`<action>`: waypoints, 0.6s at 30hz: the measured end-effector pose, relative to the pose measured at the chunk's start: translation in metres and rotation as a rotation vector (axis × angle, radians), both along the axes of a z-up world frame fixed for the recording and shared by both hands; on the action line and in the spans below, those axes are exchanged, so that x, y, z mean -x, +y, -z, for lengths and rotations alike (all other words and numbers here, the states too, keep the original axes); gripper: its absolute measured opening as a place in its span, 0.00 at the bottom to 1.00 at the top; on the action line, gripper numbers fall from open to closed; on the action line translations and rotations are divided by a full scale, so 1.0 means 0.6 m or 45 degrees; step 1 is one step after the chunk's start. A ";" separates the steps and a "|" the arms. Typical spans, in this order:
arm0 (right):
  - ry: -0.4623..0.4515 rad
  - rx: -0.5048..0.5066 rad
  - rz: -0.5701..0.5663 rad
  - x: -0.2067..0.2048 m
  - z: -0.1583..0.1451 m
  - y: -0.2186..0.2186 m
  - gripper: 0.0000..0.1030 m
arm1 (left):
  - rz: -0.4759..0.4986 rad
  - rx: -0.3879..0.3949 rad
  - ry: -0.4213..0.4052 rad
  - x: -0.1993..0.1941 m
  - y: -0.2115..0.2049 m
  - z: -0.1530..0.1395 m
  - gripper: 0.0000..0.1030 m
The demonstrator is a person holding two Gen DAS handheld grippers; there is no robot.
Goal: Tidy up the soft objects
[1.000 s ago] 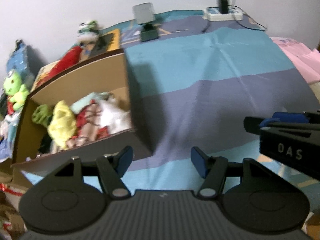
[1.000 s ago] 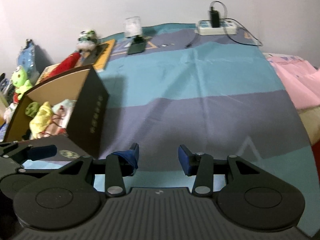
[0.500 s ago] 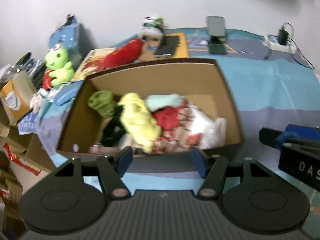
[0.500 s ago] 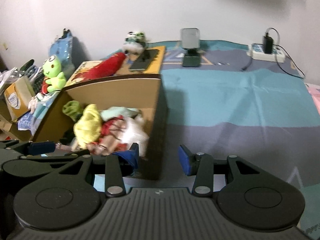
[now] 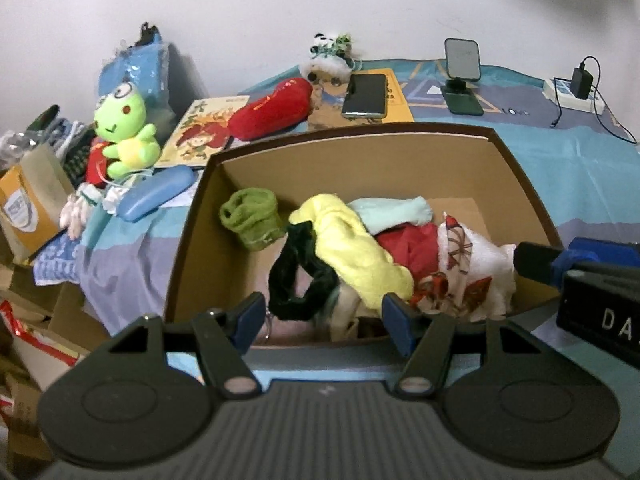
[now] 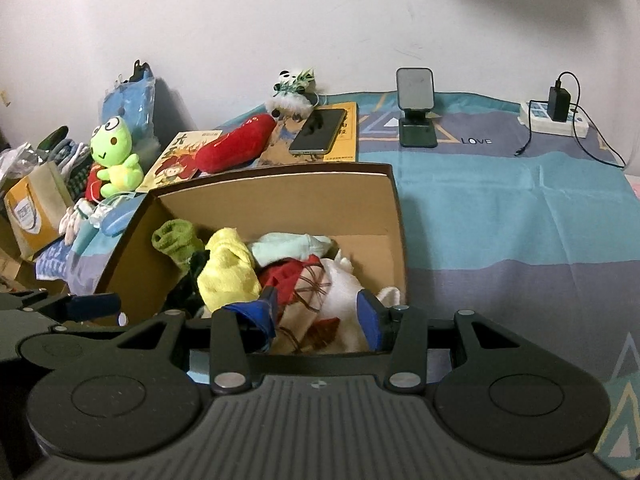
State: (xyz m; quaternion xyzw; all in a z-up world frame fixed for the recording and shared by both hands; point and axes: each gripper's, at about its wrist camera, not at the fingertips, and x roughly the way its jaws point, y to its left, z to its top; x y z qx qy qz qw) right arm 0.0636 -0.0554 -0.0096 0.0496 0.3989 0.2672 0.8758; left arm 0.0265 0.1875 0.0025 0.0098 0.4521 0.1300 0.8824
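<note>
I am holding both the left gripper (image 5: pixel 322 318) and right gripper (image 6: pixel 318 314), jaws apart and empty, over the cardboard box (image 5: pixel 352 160) at frame centre; I should descend squarely onto the yellow cloth (image 5: pixel 352 252).

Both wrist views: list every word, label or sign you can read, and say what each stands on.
"LOVE": printed on the bedspread, beside the green phone stand.
"DA", cut off by the picture's edge: white letters on the right claw's black body, seen in the left wrist view.
Yellow picture book: large cover characters, too blurred to read.
Orange paper bag: blue label, too small to read.
Book under the phone: cover text unreadable.
</note>
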 end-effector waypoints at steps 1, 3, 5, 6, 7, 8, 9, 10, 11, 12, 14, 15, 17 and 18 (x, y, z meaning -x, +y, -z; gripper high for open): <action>-0.002 0.001 0.011 0.000 0.000 0.005 0.27 | 0.005 0.020 0.004 -0.003 0.007 0.002 0.62; -0.008 0.002 0.034 0.003 -0.001 0.015 0.27 | 0.017 0.049 0.000 -0.008 0.023 0.003 0.62; -0.013 0.006 0.056 0.003 0.000 0.024 0.27 | 0.029 0.027 -0.012 -0.012 0.027 0.002 0.62; -0.014 0.010 0.066 0.001 0.000 0.027 0.27 | 0.042 0.011 -0.021 -0.014 0.028 0.002 0.62; -0.013 0.014 0.076 -0.001 0.001 0.030 0.27 | 0.052 0.003 -0.028 -0.016 0.029 0.001 0.62; -0.010 0.019 0.086 -0.004 0.003 0.033 0.27 | 0.063 0.000 -0.035 -0.018 0.031 0.000 0.62; -0.008 0.021 0.094 -0.005 0.003 0.037 0.27 | 0.071 0.001 -0.040 -0.021 0.034 0.000 0.62; -0.006 0.023 0.101 -0.007 0.004 0.039 0.27 | 0.076 0.002 -0.042 -0.024 0.037 -0.001 0.62; -0.005 0.025 0.106 -0.008 0.004 0.041 0.27 | 0.075 0.003 -0.047 -0.027 0.040 0.000 0.62; -0.004 0.029 0.111 -0.010 0.005 0.043 0.27 | 0.071 0.004 -0.055 -0.029 0.043 0.001 0.62; 0.000 0.036 0.120 -0.012 0.007 0.045 0.27 | 0.075 0.006 -0.066 -0.035 0.049 0.002 0.61; 0.004 0.038 0.127 -0.012 0.008 0.046 0.27 | 0.084 0.008 -0.077 -0.036 0.052 0.003 0.57; 0.011 0.041 0.135 -0.014 0.009 0.046 0.27 | 0.088 0.018 -0.104 -0.036 0.056 0.002 0.56; 0.013 0.043 0.138 -0.015 0.009 0.048 0.27 | 0.082 0.025 -0.111 -0.037 0.058 0.001 0.56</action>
